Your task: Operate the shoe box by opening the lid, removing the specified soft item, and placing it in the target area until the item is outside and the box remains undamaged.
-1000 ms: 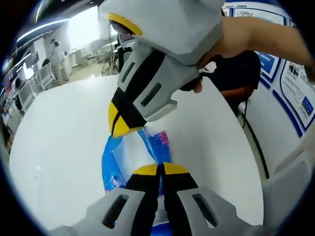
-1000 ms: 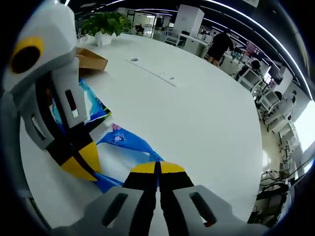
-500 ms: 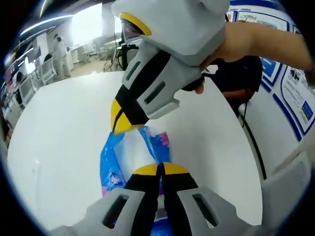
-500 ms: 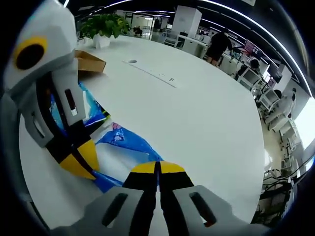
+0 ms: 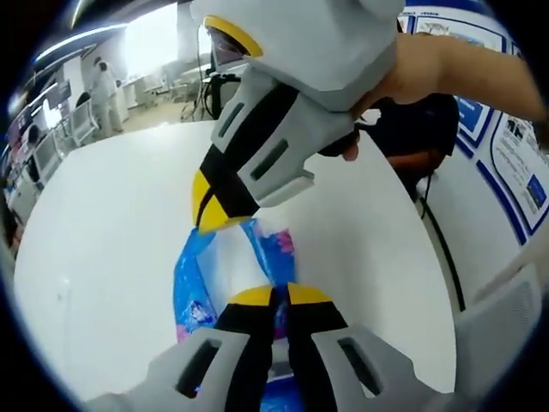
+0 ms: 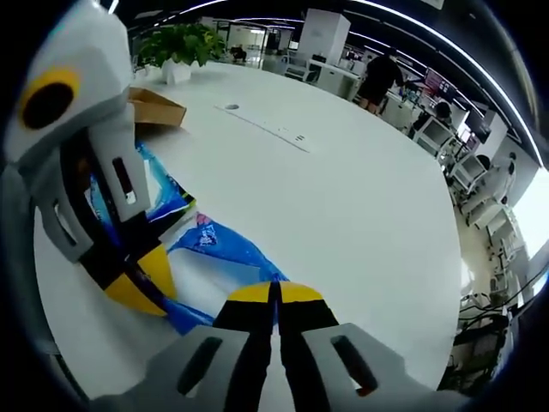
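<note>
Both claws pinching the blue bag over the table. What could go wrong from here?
1. The left claw and right claw grip the thin bag close together; pulling apart might tear it.
2. The bag hangs near the table edge; released here, it might slide off.

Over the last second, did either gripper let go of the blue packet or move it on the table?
No visible change. Both the left gripper and the right gripper stay shut on the blue packet, stretched between them over the white table. Only slight camera wobble; the brown box stays put.
</note>
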`<state>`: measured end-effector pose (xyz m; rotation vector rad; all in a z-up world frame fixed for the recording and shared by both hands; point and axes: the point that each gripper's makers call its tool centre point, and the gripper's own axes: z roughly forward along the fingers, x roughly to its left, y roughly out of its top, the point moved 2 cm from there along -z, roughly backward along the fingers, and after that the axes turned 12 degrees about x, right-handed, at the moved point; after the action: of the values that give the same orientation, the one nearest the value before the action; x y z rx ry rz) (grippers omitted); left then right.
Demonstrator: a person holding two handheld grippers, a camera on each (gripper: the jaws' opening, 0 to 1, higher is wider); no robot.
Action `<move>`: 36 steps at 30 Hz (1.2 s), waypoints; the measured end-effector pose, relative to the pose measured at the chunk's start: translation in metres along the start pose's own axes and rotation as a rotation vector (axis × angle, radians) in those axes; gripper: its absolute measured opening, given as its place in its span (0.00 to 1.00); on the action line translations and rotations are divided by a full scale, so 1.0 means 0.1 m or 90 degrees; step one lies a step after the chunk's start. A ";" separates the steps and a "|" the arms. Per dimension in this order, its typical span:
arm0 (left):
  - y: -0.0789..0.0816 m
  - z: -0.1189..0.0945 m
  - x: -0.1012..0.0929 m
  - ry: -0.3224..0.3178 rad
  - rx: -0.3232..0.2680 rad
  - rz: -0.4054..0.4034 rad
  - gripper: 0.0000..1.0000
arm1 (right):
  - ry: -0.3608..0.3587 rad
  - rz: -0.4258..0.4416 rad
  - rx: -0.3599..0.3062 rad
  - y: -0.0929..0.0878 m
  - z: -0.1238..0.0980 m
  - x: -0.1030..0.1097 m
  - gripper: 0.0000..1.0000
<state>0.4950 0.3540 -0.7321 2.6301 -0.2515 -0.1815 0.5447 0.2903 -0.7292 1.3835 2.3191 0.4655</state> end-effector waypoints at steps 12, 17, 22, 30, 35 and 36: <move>-0.03 -0.16 -0.01 0.016 0.006 0.013 0.10 | -0.009 0.003 0.001 0.06 -0.15 0.04 0.07; -0.06 -0.29 -0.03 0.026 0.005 0.015 0.10 | -0.014 0.001 0.000 0.08 -0.24 0.07 0.09; -0.10 -0.46 -0.05 0.036 -0.004 0.011 0.11 | -0.014 0.000 0.001 0.08 -0.34 0.16 0.12; -0.22 -0.73 -0.11 0.055 -0.023 -0.012 0.17 | -0.019 0.010 -0.012 0.14 -0.46 0.28 0.17; -0.29 -0.94 -0.15 0.067 -0.046 -0.035 0.19 | -0.023 0.001 -0.020 0.19 -0.57 0.39 0.20; -0.31 -0.98 -0.17 0.066 -0.049 -0.042 0.21 | -0.025 -0.001 -0.023 0.20 -0.59 0.41 0.21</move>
<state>0.4996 0.4292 -0.6599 2.5639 -0.1207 -0.0743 0.5124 0.3308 -0.6753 1.3617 2.2693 0.4725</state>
